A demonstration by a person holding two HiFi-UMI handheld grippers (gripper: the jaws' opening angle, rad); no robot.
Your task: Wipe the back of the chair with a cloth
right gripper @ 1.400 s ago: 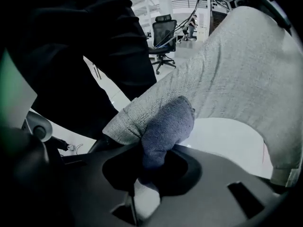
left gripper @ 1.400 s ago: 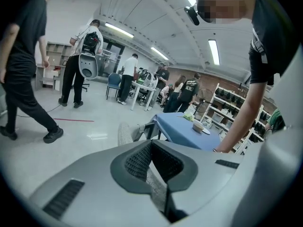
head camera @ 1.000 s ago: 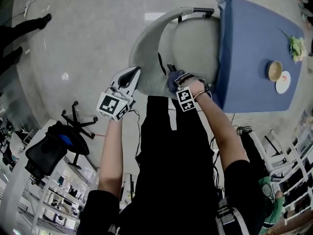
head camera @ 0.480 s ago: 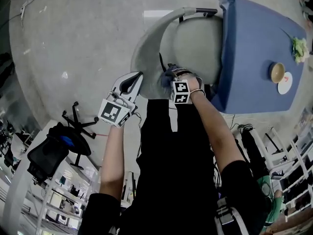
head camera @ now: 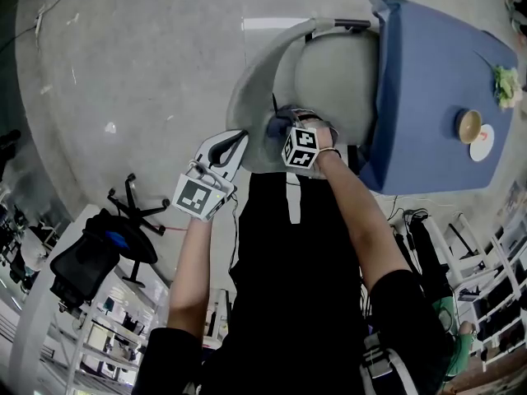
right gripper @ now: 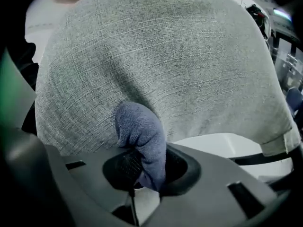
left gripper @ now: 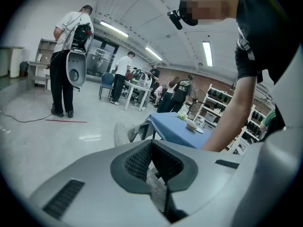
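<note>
One blue cloth [right gripper: 140, 138], clenched in the right hand-held gripper [right gripper: 147, 168], touches the chair back [right gripper: 161, 56]

We reach both bare arms forward and down from black sleeves, the left forearm [head camera: 191, 270] nearly straight and the right forearm [head camera: 354, 216] angling inward. Our left gripper [head camera: 237, 141] sits just beside the right one, its marker cube facing up, its jaws closed tip to tip with nothing between them. Our right gripper [head camera: 286, 130] has its jaws pinched on a folded blue cloth [right gripper: 139, 131], whose rounded end pokes out past the tips.
</note>
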